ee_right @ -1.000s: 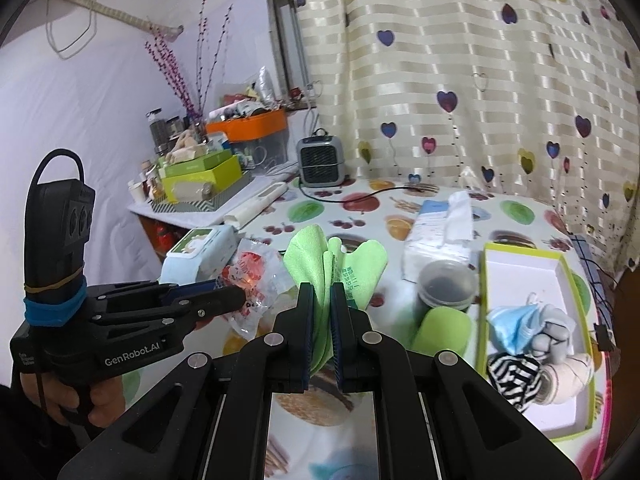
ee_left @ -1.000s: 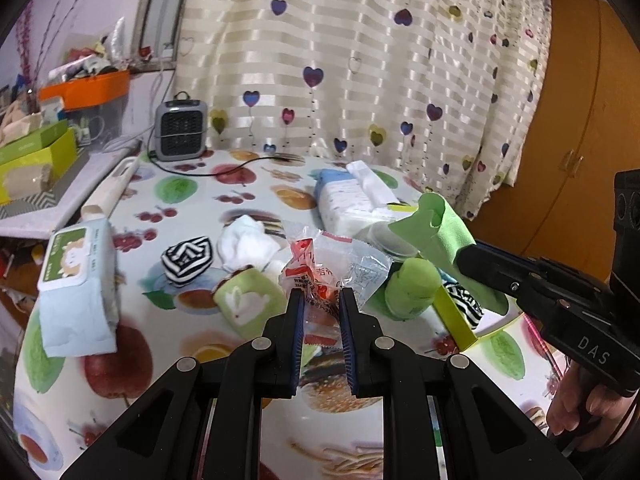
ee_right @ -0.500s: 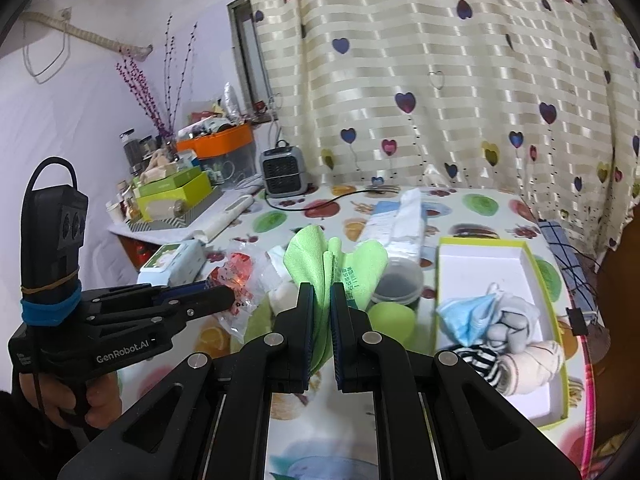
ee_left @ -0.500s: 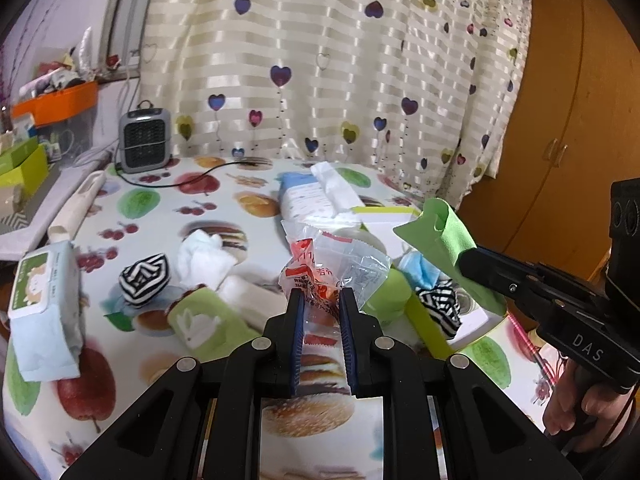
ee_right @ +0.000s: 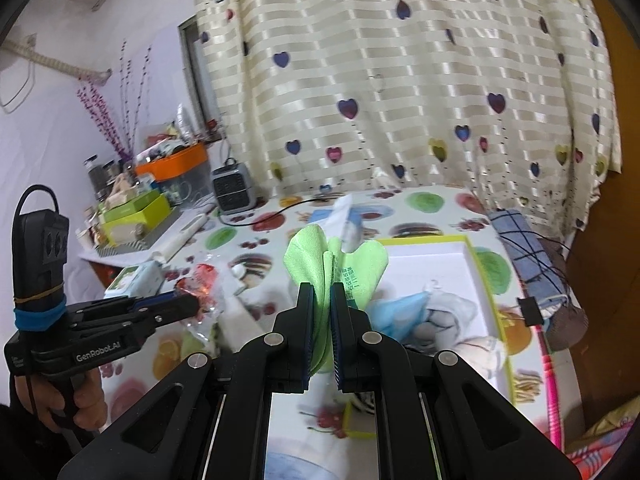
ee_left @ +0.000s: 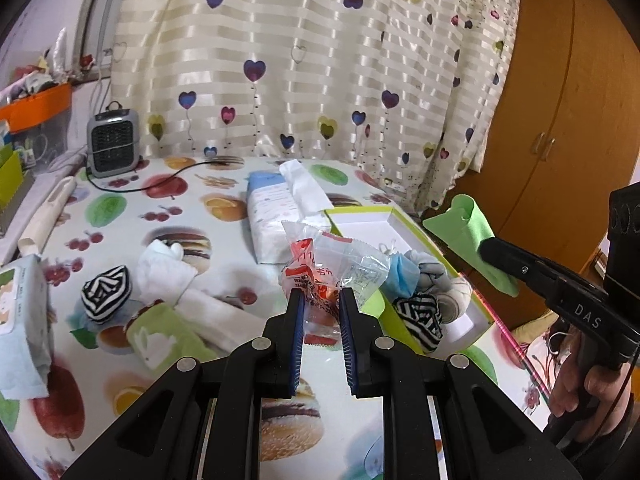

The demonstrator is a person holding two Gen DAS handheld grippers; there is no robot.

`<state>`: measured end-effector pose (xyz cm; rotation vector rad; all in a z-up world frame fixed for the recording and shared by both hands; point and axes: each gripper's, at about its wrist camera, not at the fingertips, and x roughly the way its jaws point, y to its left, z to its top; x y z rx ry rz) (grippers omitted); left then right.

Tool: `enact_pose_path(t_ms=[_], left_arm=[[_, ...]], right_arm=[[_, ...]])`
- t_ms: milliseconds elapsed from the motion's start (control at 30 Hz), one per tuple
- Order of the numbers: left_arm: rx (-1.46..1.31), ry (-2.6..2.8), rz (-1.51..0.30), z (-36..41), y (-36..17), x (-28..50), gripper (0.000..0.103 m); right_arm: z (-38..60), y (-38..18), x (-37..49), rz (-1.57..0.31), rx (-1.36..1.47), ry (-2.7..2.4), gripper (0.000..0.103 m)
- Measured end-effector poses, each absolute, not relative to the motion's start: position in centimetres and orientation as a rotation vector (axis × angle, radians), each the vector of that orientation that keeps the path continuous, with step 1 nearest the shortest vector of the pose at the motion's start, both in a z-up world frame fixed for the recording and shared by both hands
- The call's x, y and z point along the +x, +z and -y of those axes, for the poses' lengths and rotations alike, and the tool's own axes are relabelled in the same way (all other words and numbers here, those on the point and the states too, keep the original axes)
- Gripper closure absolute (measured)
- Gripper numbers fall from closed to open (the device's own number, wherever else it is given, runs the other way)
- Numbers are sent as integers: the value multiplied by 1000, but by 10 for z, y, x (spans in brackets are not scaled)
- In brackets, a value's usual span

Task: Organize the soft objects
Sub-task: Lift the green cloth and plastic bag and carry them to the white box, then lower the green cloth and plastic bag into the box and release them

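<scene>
My left gripper (ee_left: 320, 294) is shut on a crinkled clear plastic bag with red print (ee_left: 328, 268), held above the table beside the box; it also shows in the right wrist view (ee_right: 202, 286). My right gripper (ee_right: 320, 290) is shut on a folded light green cloth (ee_right: 316, 256), held over the green-rimmed white box (ee_right: 434, 256). The cloth also shows in the left wrist view (ee_left: 464, 236). The box (ee_left: 372, 220) holds a blue face mask (ee_left: 404, 276), a striped sock (ee_left: 420, 314) and pale rolled socks (ee_left: 454, 296).
On the fruit-print table lie a striped sock (ee_left: 106, 292), a white cloth (ee_left: 164, 268), a green rabbit towel (ee_left: 160, 340), a white roll (ee_left: 220, 316), a tissue pack (ee_left: 276, 216), a wet-wipes pack (ee_left: 22, 320) and a small heater (ee_left: 112, 148). A wooden wardrobe (ee_left: 560, 120) stands right.
Both grippers have moved right and forward with their loads. The green cloth now hangs over the box. The plastic bag sits nearer the box's left rim.
</scene>
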<state>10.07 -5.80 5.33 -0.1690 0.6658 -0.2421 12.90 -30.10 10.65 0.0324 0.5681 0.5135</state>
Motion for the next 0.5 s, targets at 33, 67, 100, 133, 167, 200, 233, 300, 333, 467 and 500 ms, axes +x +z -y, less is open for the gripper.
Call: enact_pose_path(t_ms=[33, 67, 100, 133, 167, 200, 233, 300, 333, 467, 500], left_arm=[[-168, -245, -666, 59, 53, 102, 87], [-168, -248, -665, 60, 54, 104, 87], [-167, -249, -665, 60, 54, 105, 87], [-167, -251, -664, 61, 54, 106, 87], [-167, -253, -665, 62, 54, 107, 87], [-167, -254, -665, 62, 54, 108, 87], [-167, -255, -665, 62, 54, 109, 87], [-168, -257, -666, 63, 54, 110, 87], [-168, -256, -666, 63, 54, 110, 87], [-168, -258, -667, 63, 54, 112, 87], [-168, -257, -666, 63, 54, 111, 87]], right_arm=[[303, 107, 131, -568, 34, 508, 94], [305, 107, 132, -568, 36, 503, 94], [307, 107, 133, -568, 37, 496, 94], [310, 107, 134, -569, 41, 490, 94], [312, 106, 135, -569, 43, 486, 94], [314, 106, 136, -570, 46, 481, 94], [316, 105, 137, -571, 48, 475, 94], [321, 104, 140, -574, 55, 460, 94], [324, 103, 141, -576, 57, 452, 94], [334, 100, 146, -587, 65, 426, 94], [335, 99, 147, -590, 65, 422, 94]])
